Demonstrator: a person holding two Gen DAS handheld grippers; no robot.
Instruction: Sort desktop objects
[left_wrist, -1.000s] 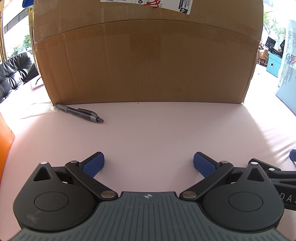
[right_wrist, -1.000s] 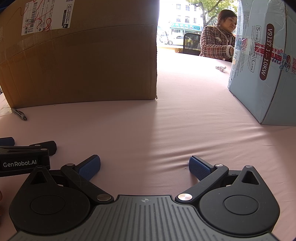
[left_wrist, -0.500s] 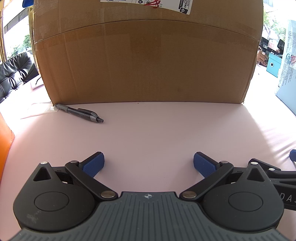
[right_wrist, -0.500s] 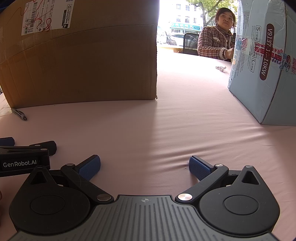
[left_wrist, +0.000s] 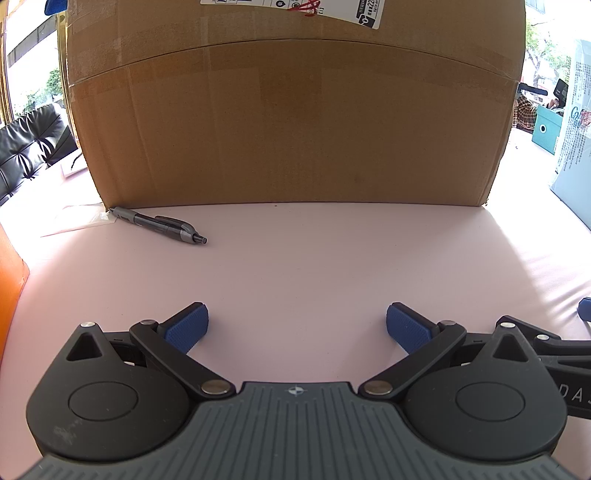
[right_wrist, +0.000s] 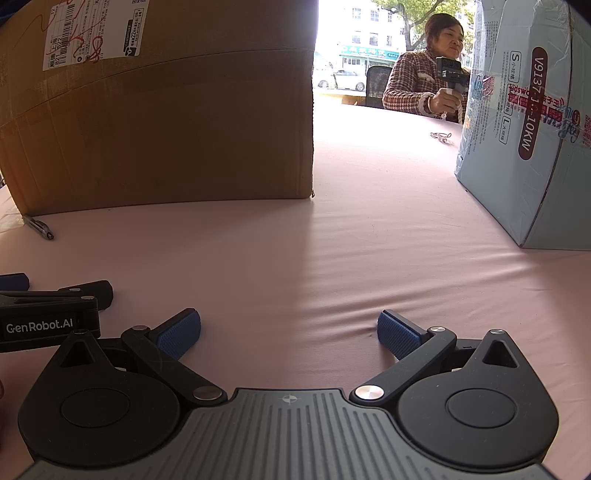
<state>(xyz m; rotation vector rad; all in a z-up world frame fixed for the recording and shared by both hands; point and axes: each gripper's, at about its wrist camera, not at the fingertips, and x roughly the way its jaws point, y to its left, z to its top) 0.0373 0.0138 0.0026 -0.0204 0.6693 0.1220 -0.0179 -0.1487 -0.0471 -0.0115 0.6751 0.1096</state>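
Left gripper (left_wrist: 297, 326) and right gripper (right_wrist: 289, 334) rest low on the pink tablecloth (left_wrist: 332, 266), blue pads spread wide, nothing between them. The grey retractable pen (left_wrist: 159, 225) lies at the lower left corner of the large brown cardboard box (left_wrist: 291, 122), well ahead and left of the left gripper. Sorting appears not yet begun; the next move likely calls for reaching the left gripper to the pen.

My fingertip pads (left_wrist: 186, 328) are blue and cross-hatched; pale pink tablecloth (left_wrist: 314, 258), brown cardboard box (left_wrist: 291, 122), grey pen (left_wrist: 159, 225), light-blue carton (right_wrist: 528, 125) far right.
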